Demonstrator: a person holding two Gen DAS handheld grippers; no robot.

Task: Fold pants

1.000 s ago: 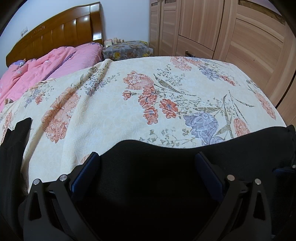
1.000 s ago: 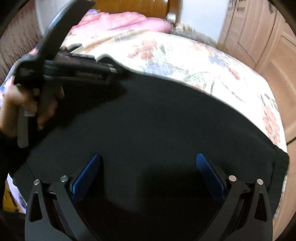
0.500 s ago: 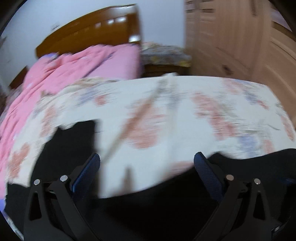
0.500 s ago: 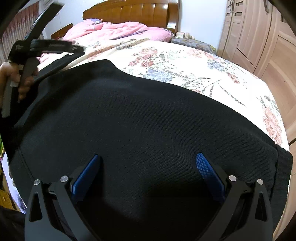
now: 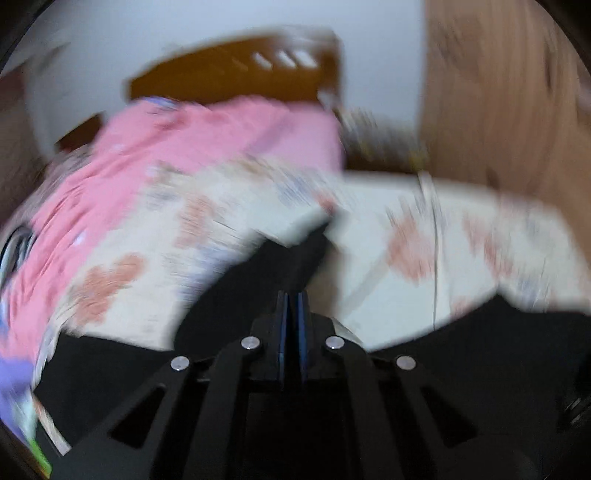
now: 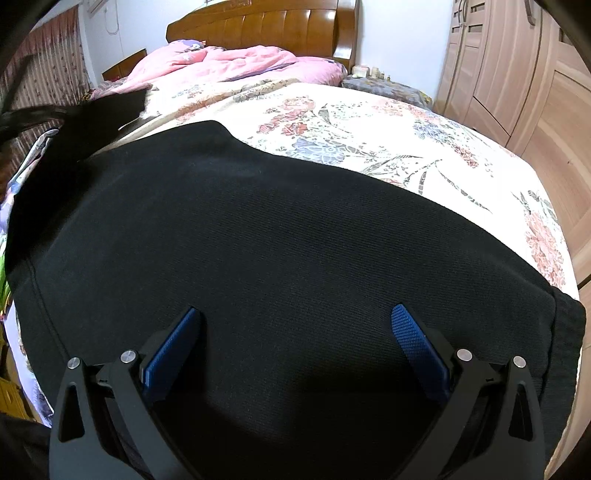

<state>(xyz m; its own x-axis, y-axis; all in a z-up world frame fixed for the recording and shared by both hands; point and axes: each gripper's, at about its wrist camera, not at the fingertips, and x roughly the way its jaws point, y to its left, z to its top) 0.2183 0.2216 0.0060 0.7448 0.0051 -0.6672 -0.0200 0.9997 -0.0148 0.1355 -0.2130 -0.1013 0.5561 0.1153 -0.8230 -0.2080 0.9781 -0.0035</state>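
Black pants (image 6: 277, 240) lie spread across the near part of the flowered bedspread (image 6: 369, 122). My right gripper (image 6: 295, 321) hovers just over them, open, with nothing between its blue pads (image 6: 417, 343). The left wrist view is blurred by motion. There my left gripper (image 5: 293, 295) has its jaws closing to a thin slit, and a strip of the black pants (image 5: 280, 266) is pinched between them and runs up ahead of the tips. In the right wrist view that raised black leg end (image 6: 110, 110) hangs above the bed at the far left.
A pink quilt (image 6: 229, 62) is heaped below the wooden headboard (image 6: 266, 26). A nightstand (image 6: 384, 88) with small items stands beside the bed. Wooden wardrobe doors (image 6: 517, 74) run along the right. The bed's right edge drops off close to the pants' waistband.
My left gripper went from wide open to pinched on black cloth while swinging left and upward. A pant leg end now hangs raised at the far left. The right gripper stayed put.
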